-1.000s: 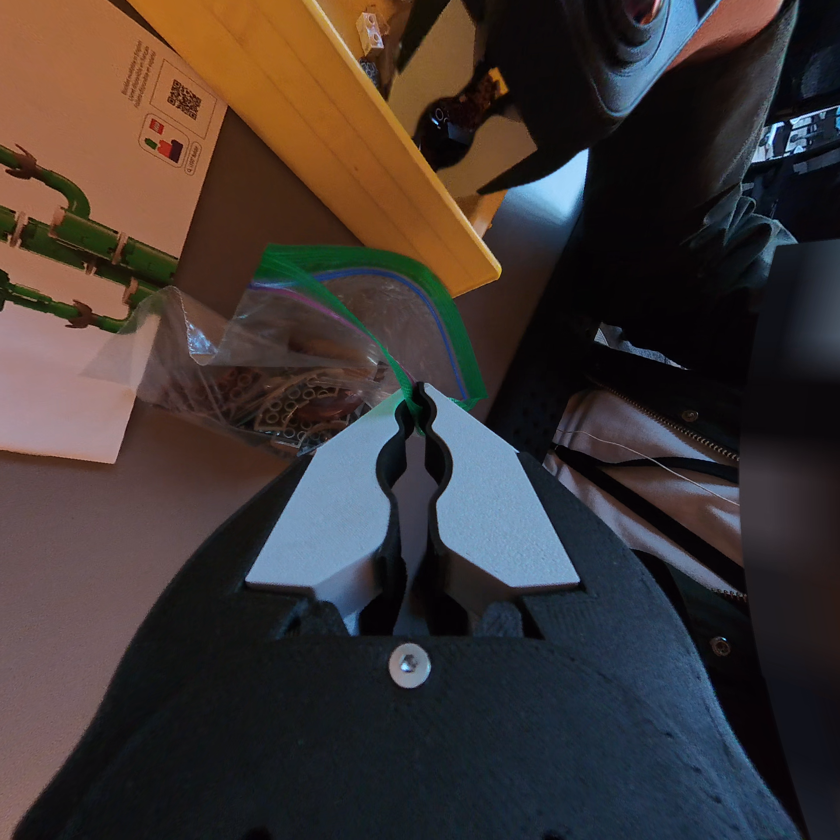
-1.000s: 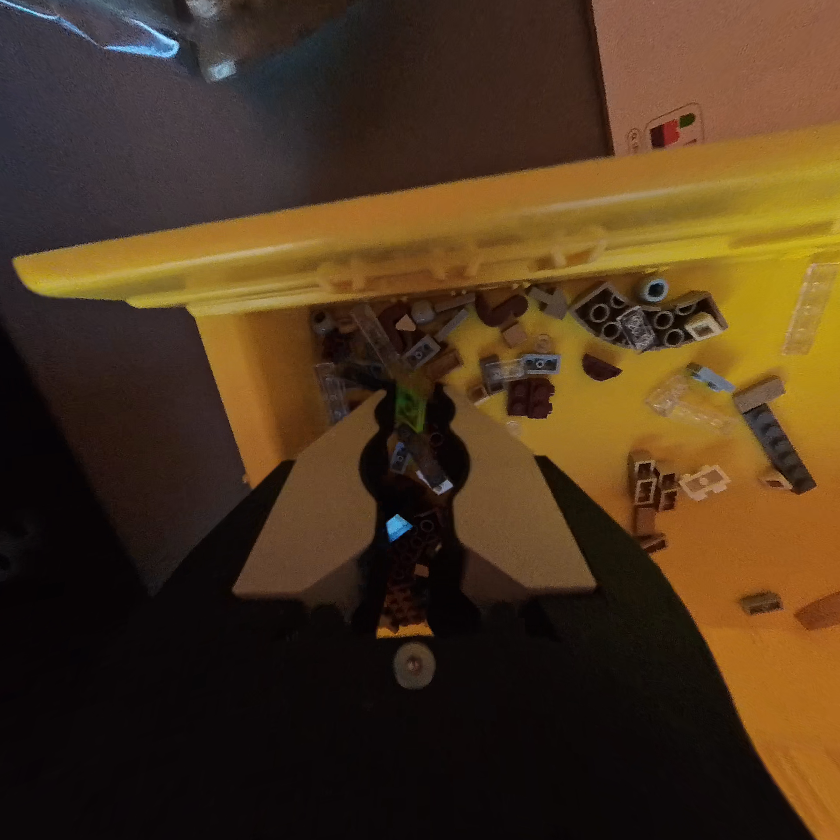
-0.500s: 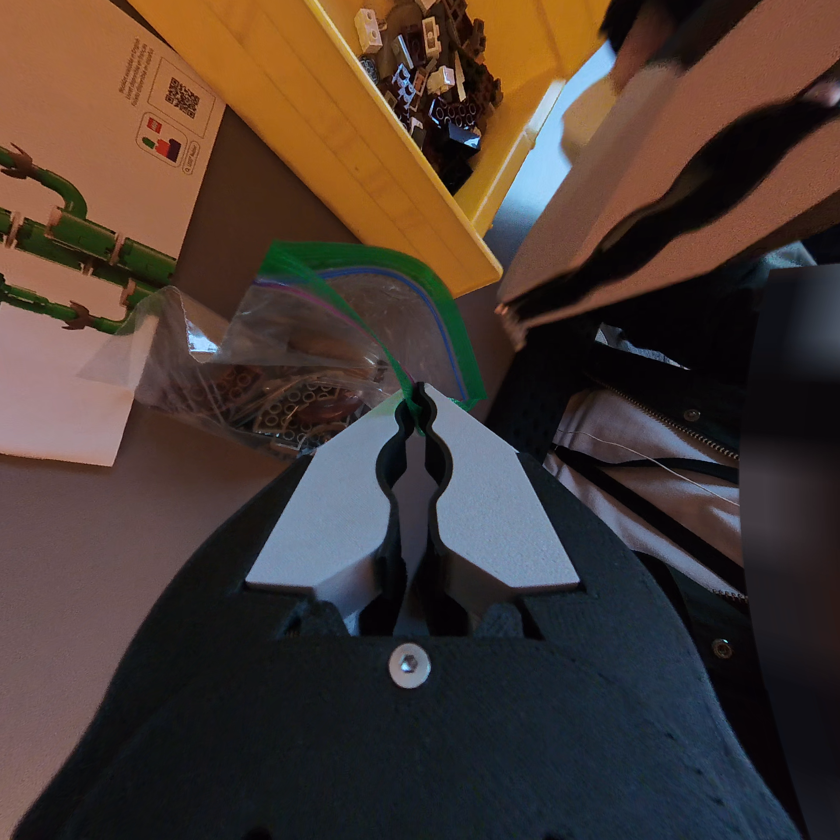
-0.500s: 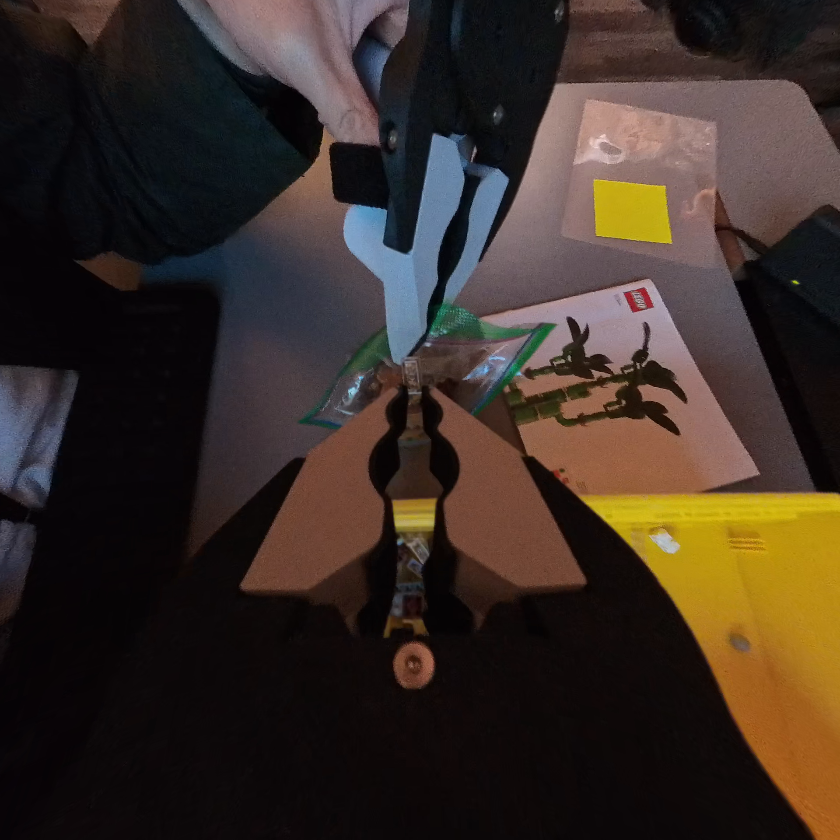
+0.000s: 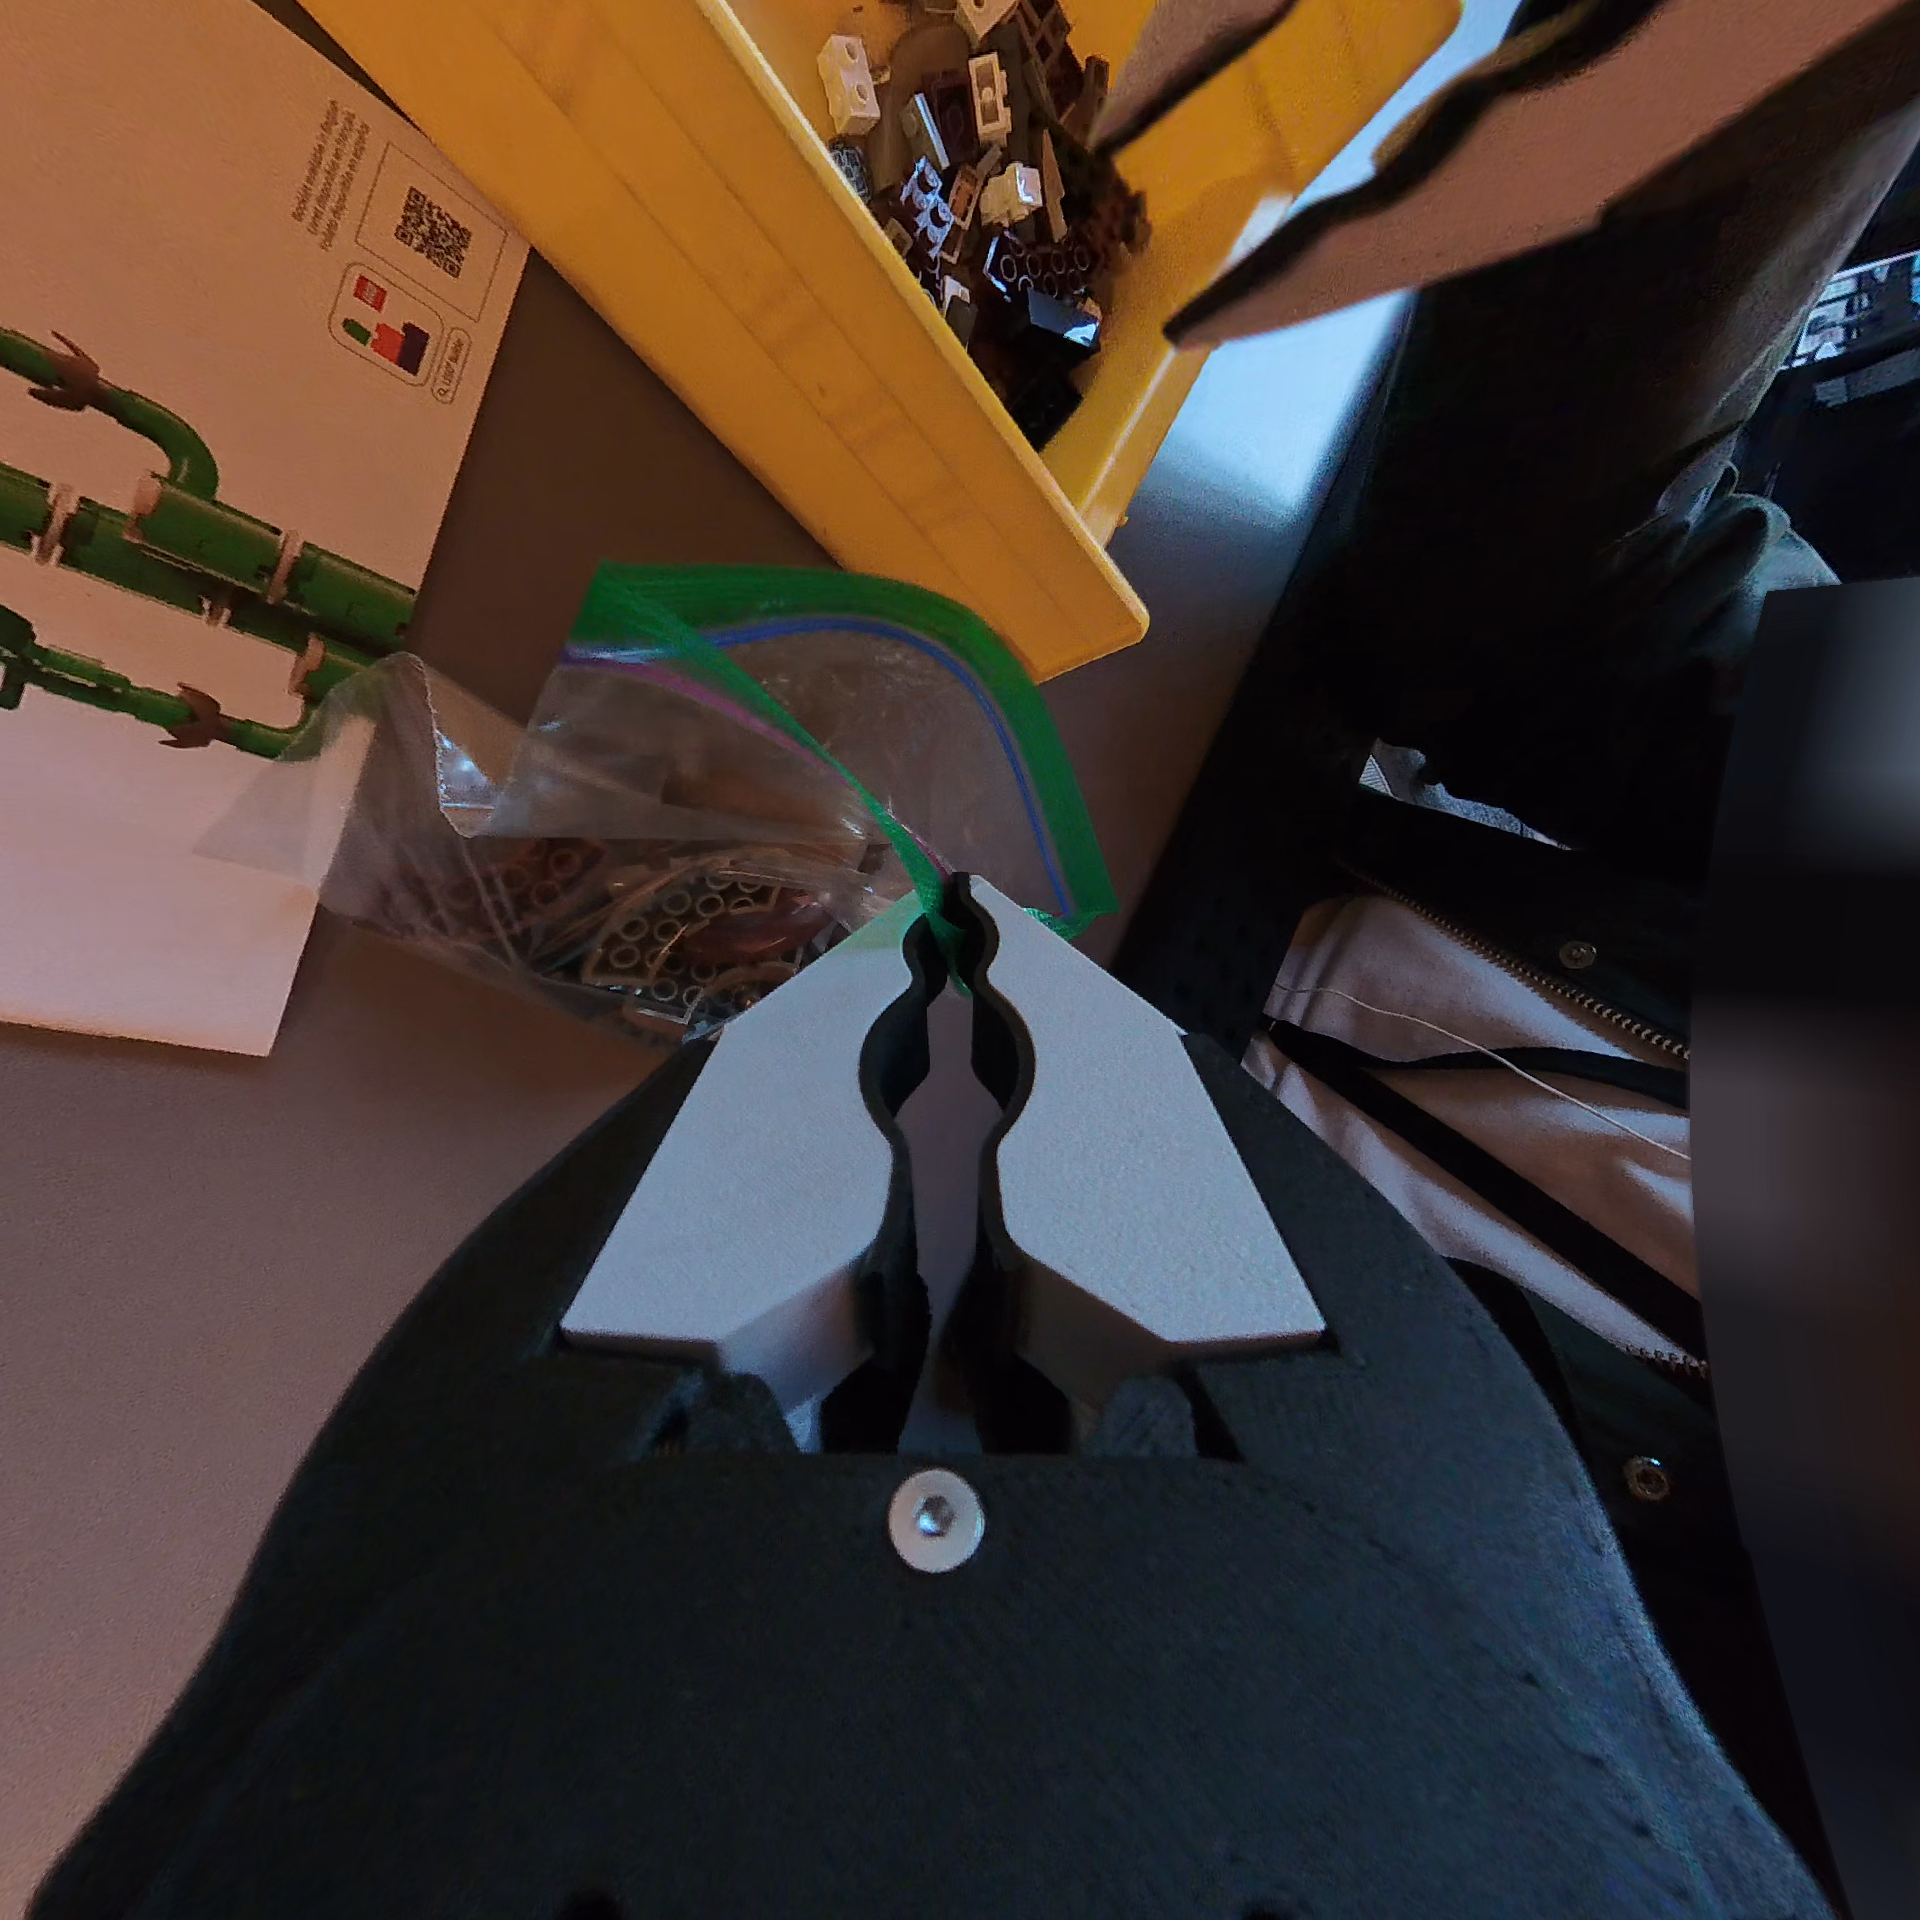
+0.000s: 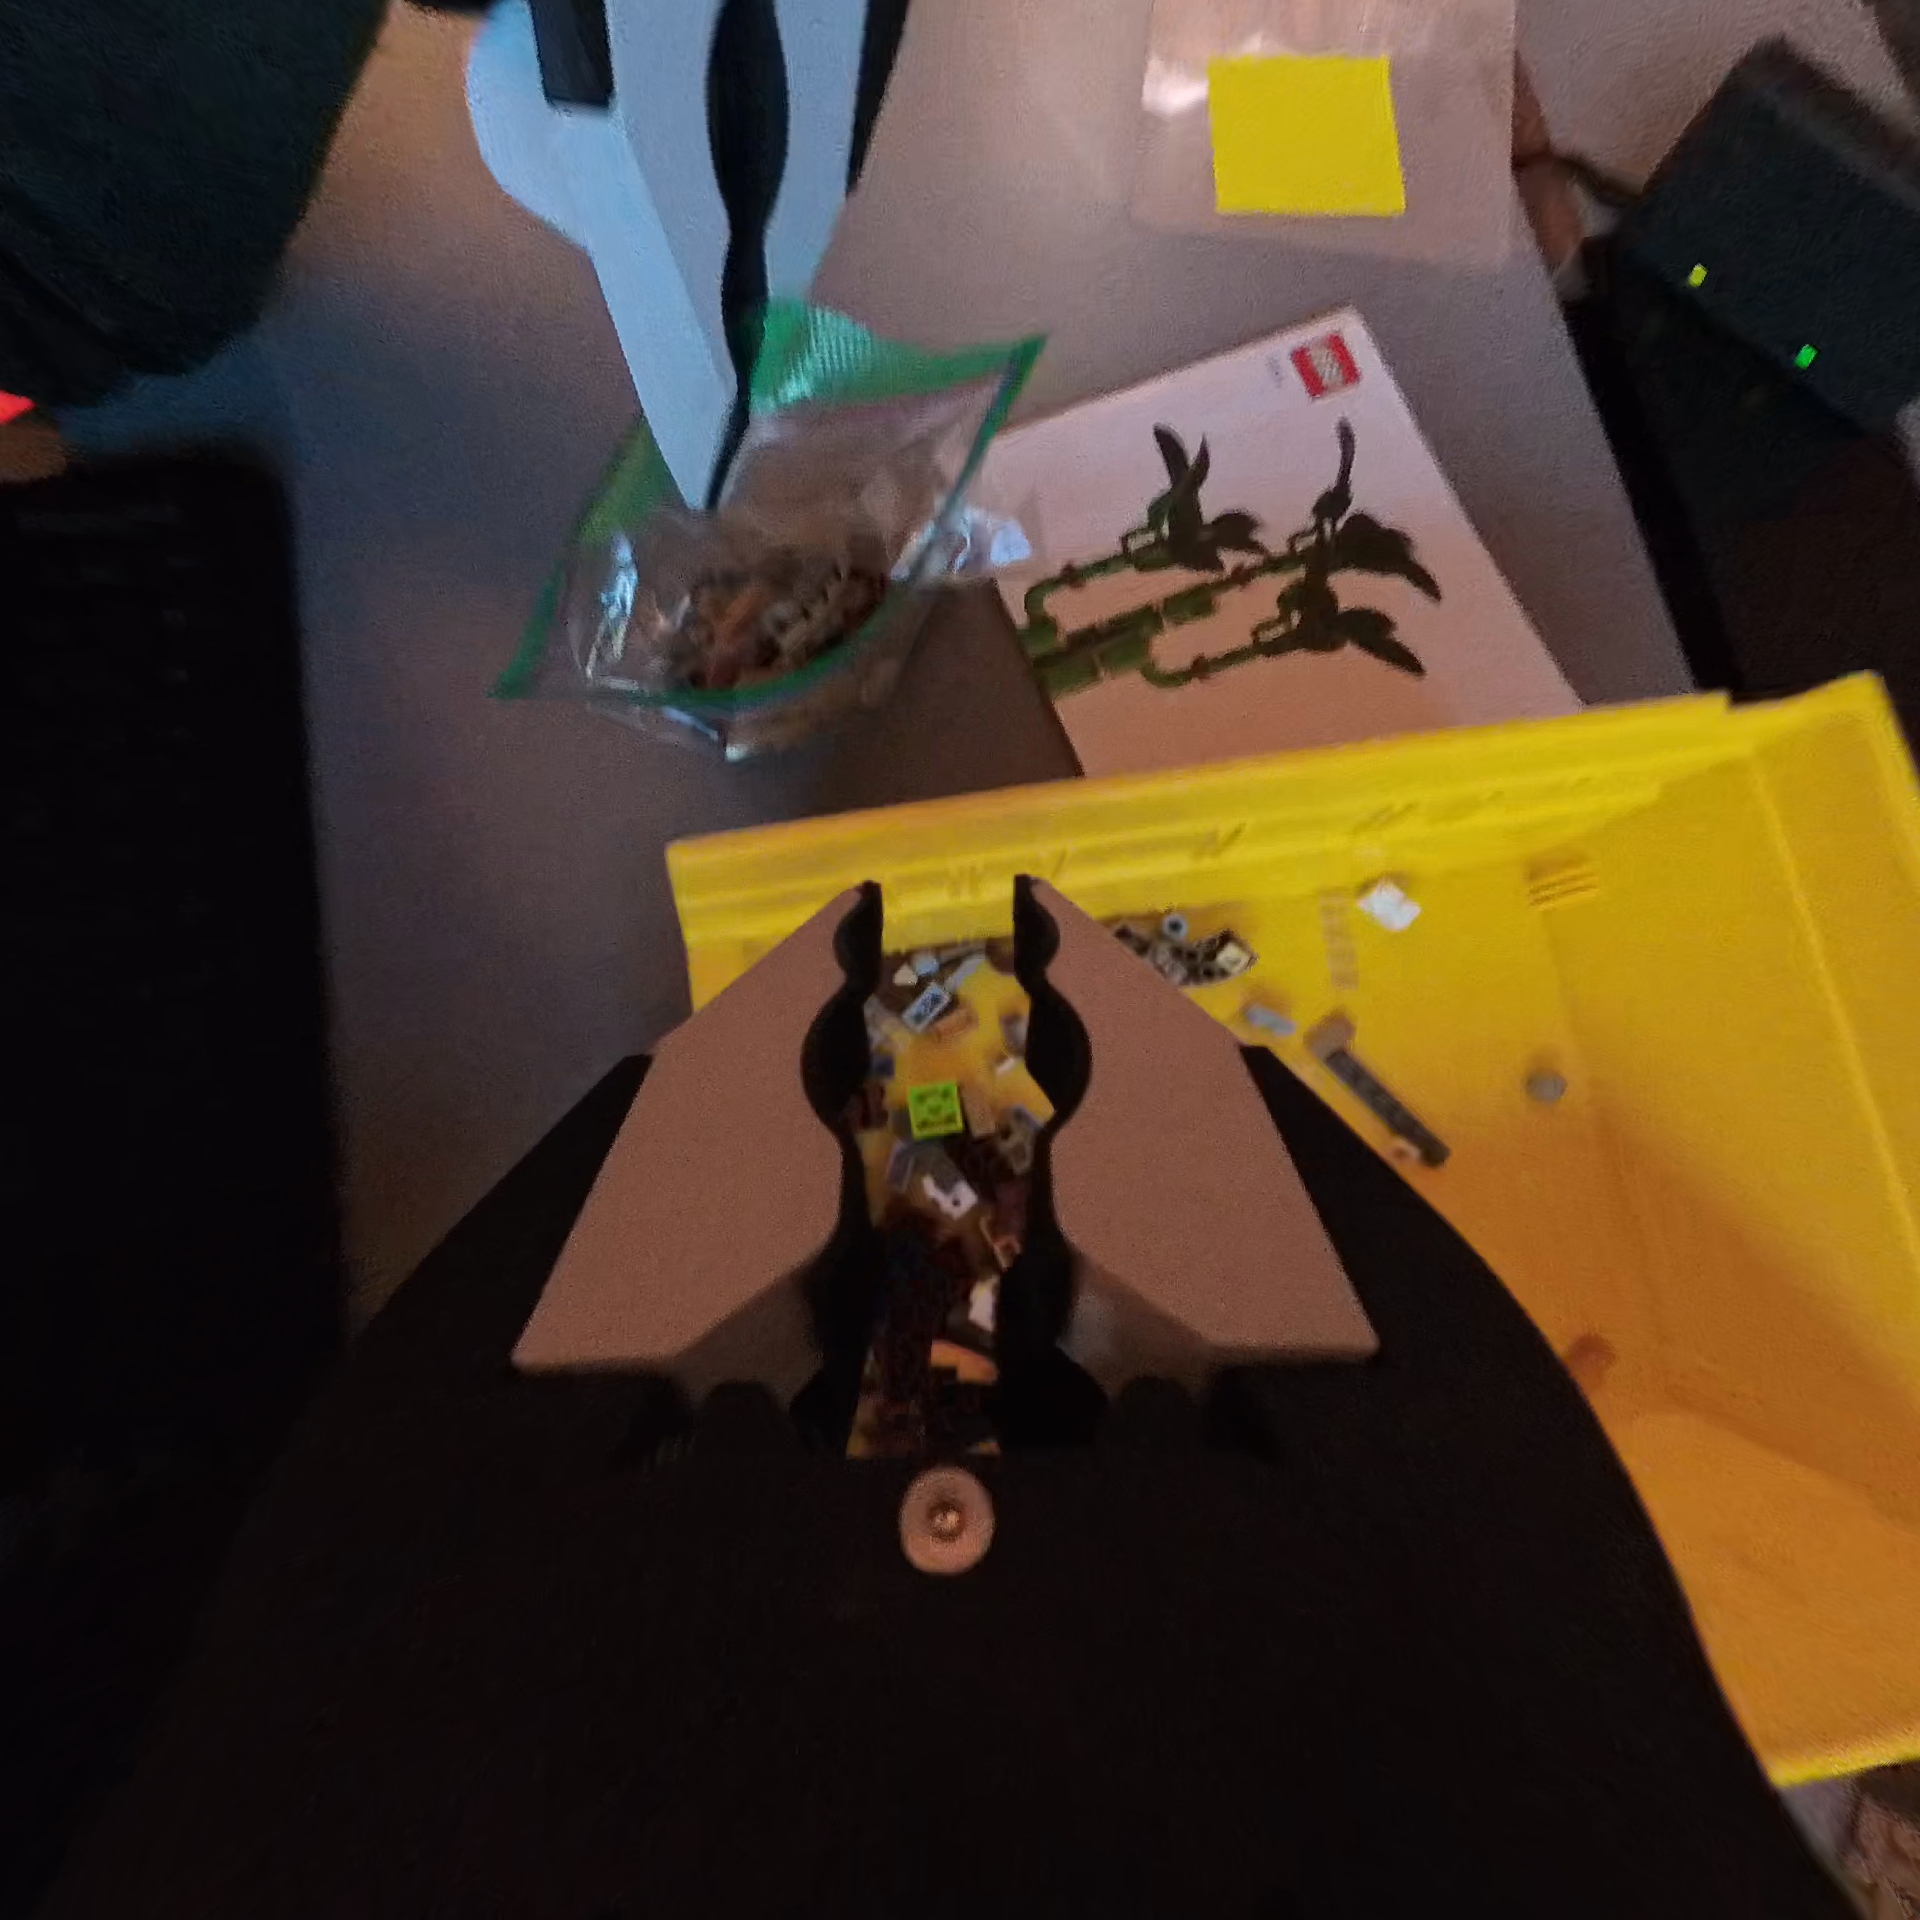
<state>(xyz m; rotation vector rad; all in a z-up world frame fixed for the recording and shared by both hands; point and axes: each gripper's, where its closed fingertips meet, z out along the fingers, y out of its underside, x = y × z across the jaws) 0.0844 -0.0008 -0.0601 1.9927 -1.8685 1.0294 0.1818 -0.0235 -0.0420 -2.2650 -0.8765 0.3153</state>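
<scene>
Grey-brown worktop [image 5: 156, 1195], dim room. Left claw [image 5: 961, 914] pinching the green rim of a clear zip bag [image 5: 727, 810] of bricks, mid-frame. Right claw [image 6: 945, 904] spread above a yellow bin [image 6: 1662, 1039] holding loose bricks. Only in the right wrist view: yellow sticky note [image 6: 1304, 135], upper right. Printed booklet [image 6: 1247, 499] beside the bag.

Two grey two-finger grippers are seen: left gripper [image 5: 961, 914] and right gripper [image 6: 945, 904]. One clear zip bag with a green seal strip [image 5: 748, 769] is counted, one yellow plastic bin [image 6: 1714, 1039], one white printed instruction booklet [image 6: 1299, 499], and one square yellow sticky note [image 6: 1307, 135]. The small loose bricks [image 5: 987, 197] in the bin can't be counted exactly, there are dozens.
</scene>
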